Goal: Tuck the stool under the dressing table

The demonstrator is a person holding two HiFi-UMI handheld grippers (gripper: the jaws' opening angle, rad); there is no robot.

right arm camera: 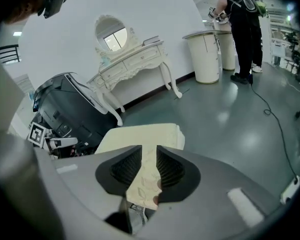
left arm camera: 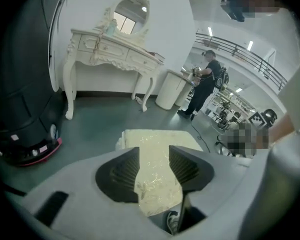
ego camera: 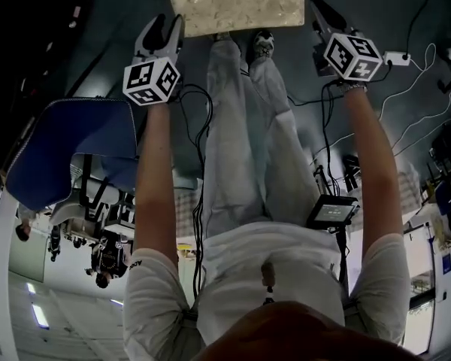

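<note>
The stool (ego camera: 233, 2) has a cream patterned cushion and stands on the grey floor just ahead of my feet. My left gripper (ego camera: 167, 30) hangs beside its left edge and my right gripper (ego camera: 321, 13) beside its right edge. In the left gripper view the jaws (left arm camera: 154, 156) stand apart, with the cushion (left arm camera: 160, 144) showing in the gap and no pad pressing on it. The right gripper (right arm camera: 149, 156) has a narrower gap, also over the cushion (right arm camera: 140, 136). The white carved dressing table (left arm camera: 110, 49) with an oval mirror stands against the far wall (right arm camera: 132, 59).
A large black machine (left arm camera: 20, 99) (right arm camera: 70, 109) stands left of the dressing table. A round white bin (left arm camera: 170, 89) (right arm camera: 207, 56) and a person in black (left arm camera: 205, 84) are to its right. Cables (ego camera: 413, 74) trail over the floor. A blue chair (ego camera: 68, 149) is beside me.
</note>
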